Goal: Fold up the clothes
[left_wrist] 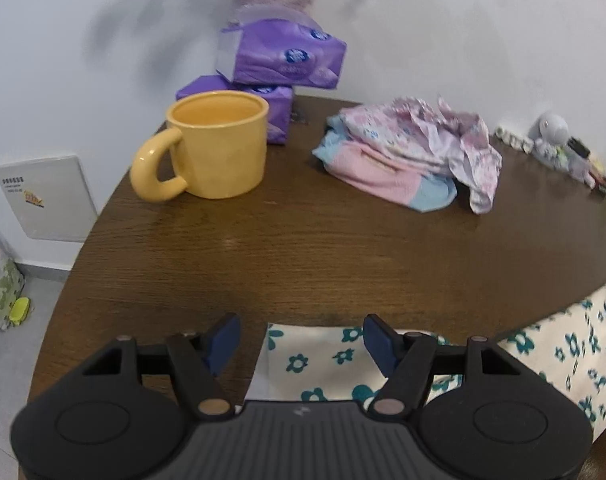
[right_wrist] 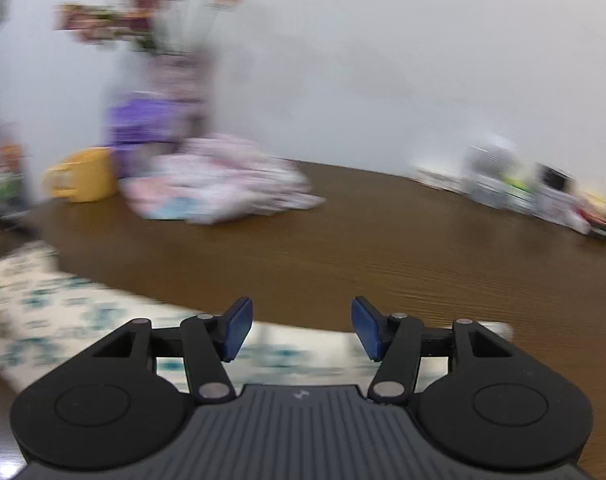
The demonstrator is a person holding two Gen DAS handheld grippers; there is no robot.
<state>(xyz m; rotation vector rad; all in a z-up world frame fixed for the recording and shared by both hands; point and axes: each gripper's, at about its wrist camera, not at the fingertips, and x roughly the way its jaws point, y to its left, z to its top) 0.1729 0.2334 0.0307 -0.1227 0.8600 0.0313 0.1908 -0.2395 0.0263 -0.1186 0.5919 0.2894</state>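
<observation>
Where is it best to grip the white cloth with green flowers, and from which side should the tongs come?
Probably grip the white floral cloth at its folded far edge, coming from above and the near side. That edge lies flat on the table, directly below the open left tongs.

Open tabletop ahead
Bare wood table mid-span; mug, tissue packs and clothes pile crowd the far edge

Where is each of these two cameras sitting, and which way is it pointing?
Left wrist: on the left gripper, looking down across the table at the yellow mug; only its open fingers show.
Right wrist: on the right gripper, looking across the table, blurred; only its open fingers show.
Shared: flowered cloth, pink clothes pile, mug.
</observation>
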